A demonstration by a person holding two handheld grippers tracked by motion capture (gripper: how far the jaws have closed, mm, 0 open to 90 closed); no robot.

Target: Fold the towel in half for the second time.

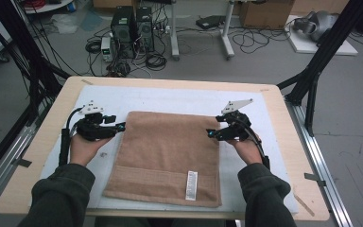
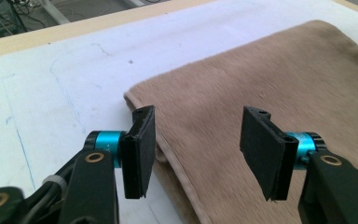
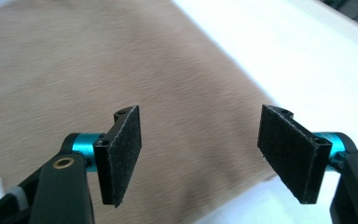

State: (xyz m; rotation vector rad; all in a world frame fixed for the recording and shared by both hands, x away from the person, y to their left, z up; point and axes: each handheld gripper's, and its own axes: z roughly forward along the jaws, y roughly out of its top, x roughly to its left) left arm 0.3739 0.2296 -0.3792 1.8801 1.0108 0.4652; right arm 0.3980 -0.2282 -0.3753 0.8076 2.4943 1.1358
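High view: left gripper (image 1: 121,126) at towel's (image 1: 168,153) 10 o'clock corner, right gripper (image 1: 210,134) at 2 o'clock, both gaping, holding nothing.

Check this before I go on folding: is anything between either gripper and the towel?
Nothing visible. The left gripper and right gripper hang with jaws open at the towel's far corners, and bare cloth lies beneath.

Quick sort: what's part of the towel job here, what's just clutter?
In the job:
- brown towel, lying on the white mat
- left hand-held gripper, open at its left edge
- right hand-held gripper, open at its right edge

Lying about:
- computer towers
- floor cables
- cardboard box
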